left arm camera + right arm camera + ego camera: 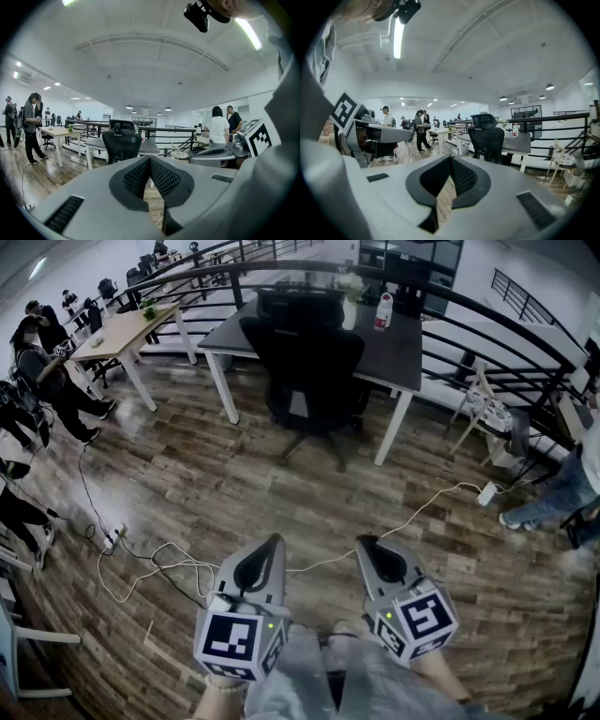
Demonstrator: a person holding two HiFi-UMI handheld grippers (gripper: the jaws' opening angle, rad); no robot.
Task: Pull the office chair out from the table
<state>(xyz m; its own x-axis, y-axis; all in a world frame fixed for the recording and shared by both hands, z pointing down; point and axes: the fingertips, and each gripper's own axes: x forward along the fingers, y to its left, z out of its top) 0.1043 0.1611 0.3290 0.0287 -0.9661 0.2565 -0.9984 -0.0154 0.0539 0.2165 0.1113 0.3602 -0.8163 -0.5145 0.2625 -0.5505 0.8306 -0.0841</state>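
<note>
A black mesh office chair (309, 367) stands pushed in at a dark grey table (389, 343) with white legs, far ahead of me. It shows small in the left gripper view as the chair (121, 143) and in the right gripper view as the chair (487, 140). My left gripper (275, 542) and right gripper (364, 542) are held side by side near my body, well short of the chair. Both are shut with nothing between the jaws.
White cables (178, 568) and a power strip (111, 538) lie on the wooden floor between me and the chair. A light wooden table (122, 334) stands at the left with several people (47, 371) nearby. A person (562, 488) stands at the right. A black railing (487, 315) runs behind the table.
</note>
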